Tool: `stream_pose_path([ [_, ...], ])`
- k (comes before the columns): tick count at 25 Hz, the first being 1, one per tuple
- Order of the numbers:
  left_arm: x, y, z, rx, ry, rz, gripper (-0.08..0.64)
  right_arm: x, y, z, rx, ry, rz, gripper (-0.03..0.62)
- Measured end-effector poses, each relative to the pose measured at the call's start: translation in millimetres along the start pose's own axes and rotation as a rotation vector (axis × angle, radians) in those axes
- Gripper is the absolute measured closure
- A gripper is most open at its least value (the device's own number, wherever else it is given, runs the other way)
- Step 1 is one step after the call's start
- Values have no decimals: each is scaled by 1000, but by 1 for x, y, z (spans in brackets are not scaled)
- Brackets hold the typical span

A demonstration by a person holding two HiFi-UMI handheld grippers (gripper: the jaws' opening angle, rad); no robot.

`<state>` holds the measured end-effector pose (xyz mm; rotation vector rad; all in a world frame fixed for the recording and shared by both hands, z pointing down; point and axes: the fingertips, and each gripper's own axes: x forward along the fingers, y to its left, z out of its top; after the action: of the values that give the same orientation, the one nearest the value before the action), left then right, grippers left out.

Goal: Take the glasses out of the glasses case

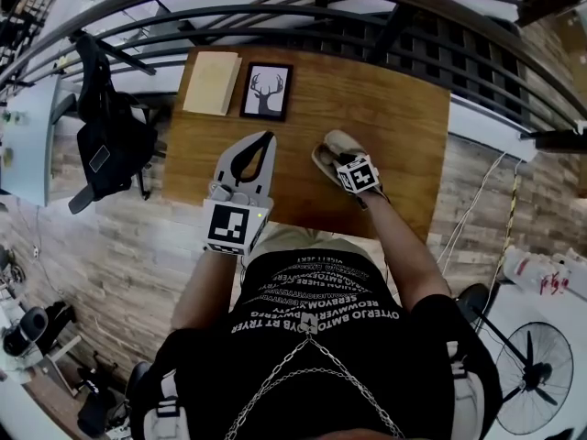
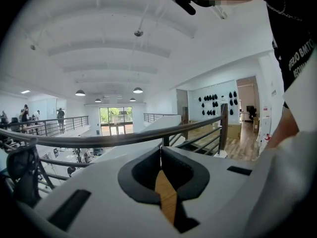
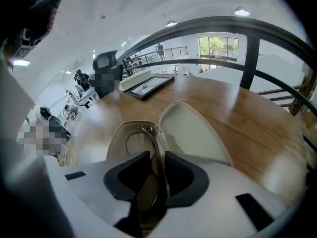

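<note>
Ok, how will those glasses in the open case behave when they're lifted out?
The glasses look thin and wire-framed, so probably light and easily bent. The lens seems smooth, so may slip. The case lies unheld, so might drag along.

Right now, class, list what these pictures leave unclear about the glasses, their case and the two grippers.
Head view: the right gripper covers the thin metal-framed glasses in the open beige case.
Right gripper view: whether that gripper already presses the glasses is unclear.
Left gripper view: the body of the shut left gripper hides nearly all the brown wooden table.
</note>
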<state>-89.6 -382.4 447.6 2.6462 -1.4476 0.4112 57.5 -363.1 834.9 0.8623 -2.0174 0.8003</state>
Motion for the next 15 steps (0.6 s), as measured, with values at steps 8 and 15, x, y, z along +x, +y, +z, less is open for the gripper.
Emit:
stream_pose_path([
  [8,-4,3,-8,-10,14,8,531,2,-3,-1,-71,17,-53,560],
  [15,-5,2,-8,-4,8,3,531,-7,2,7,-91,-40,-55,563],
])
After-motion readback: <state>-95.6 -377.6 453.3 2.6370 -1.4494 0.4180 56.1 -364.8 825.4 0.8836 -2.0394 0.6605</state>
